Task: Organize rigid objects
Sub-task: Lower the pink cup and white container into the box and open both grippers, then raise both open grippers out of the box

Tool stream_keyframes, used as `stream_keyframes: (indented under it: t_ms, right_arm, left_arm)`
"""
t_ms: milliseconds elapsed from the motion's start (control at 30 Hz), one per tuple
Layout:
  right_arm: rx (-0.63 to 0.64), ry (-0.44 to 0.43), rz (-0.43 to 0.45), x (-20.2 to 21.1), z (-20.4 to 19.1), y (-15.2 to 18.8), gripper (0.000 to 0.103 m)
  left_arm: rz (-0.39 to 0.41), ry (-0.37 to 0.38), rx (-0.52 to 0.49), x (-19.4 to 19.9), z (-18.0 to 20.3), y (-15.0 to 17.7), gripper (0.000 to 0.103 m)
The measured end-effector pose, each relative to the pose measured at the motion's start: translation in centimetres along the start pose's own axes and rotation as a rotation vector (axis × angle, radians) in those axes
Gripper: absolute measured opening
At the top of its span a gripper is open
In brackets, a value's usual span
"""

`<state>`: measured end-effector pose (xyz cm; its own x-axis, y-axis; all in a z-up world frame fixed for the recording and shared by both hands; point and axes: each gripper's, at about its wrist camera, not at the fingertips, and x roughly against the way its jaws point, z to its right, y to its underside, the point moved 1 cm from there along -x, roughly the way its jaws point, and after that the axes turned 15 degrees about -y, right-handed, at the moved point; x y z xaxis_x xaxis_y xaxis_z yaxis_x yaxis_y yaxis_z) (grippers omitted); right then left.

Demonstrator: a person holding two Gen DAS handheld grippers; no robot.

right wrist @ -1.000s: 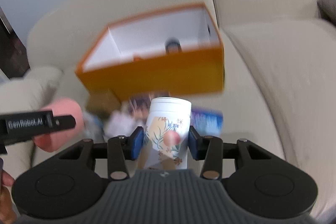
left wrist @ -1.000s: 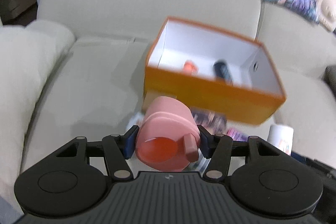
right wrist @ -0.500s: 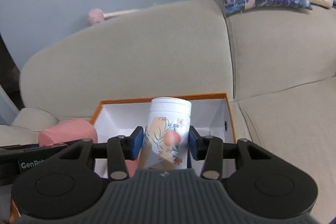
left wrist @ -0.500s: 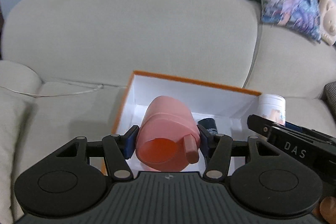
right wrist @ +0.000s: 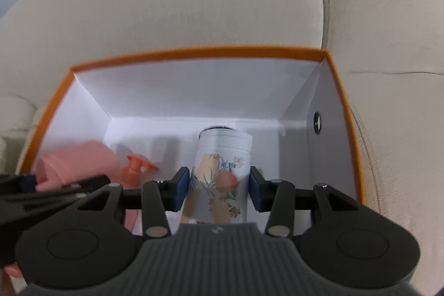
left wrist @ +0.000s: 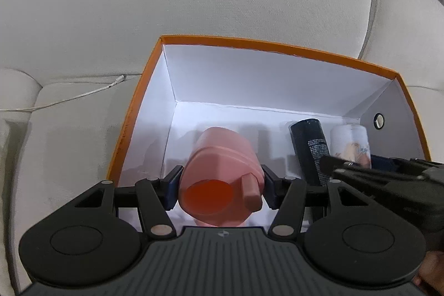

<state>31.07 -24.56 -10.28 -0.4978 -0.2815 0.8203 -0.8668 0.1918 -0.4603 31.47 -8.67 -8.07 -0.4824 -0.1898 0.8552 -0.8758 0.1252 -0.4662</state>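
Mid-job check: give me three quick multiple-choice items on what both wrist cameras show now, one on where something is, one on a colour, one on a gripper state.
1. Where is the black can?
A. on the sofa cushion
B. inside the orange box
C. in the left gripper

2. What colour is the box's inner wall?
A. white
B. brown
C. black

3. What is the left gripper doing?
A. open and empty
B. shut on the floral bottle
C. shut on the pink container

Answers: 1 B, the can stands against the box's back wall. 2 A, the lining is white inside the orange rim. 3 C, both pads press the container's sides.
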Motion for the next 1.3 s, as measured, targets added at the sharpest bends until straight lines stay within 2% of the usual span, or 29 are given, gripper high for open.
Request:
stream_keyframes:
  t_ms: [167, 267, 333, 700, 900, 1000, 1300]
  right_arm:
    - [0.014, 0.014, -0.040, -0.9, -0.3, 0.6, 0.046]
    - [0.010, 0.017, -0.060, -1.4, -0.1, 0.6, 0.046]
    - [-0.002, 0.009, -0.069, -1.4, 0.0, 0.5, 0.046]
    - [-0.034, 0.008, -0.126, -2.5, 1.0, 0.6, 0.046]
    - [-0.011, -0.003, -0.052, -1.3, 0.4, 1.1, 0.047]
    - [0.003, -0.005, -0.024, -0.3, 0.0, 1.2, 0.047]
    - [0.035, -0.021, 0.080, 4.6, -1.6, 1.4, 0.049]
  left_arm:
    - [0.014, -0.014, -0.037, 0.1, -0.1, 0.8, 0.065]
    - [-0.067, 0.024, -0.024, -1.5, -0.3, 1.2, 0.064]
    - [-0.090, 0.024, -0.015, -2.3, -0.6, 1.6, 0.062]
    - [-0.084, -0.004, -0.042, -2.4, -0.2, 2.1, 0.063]
    - [-0.090, 0.020, -0.018, -2.1, -0.7, 2.1, 0.065]
    - [-0.070, 0.020, -0.008, -1.3, -1.1, 2.0, 0.072]
    - [-0.031, 0.031, 0.016, 2.5, -2.7, 2.5, 0.073]
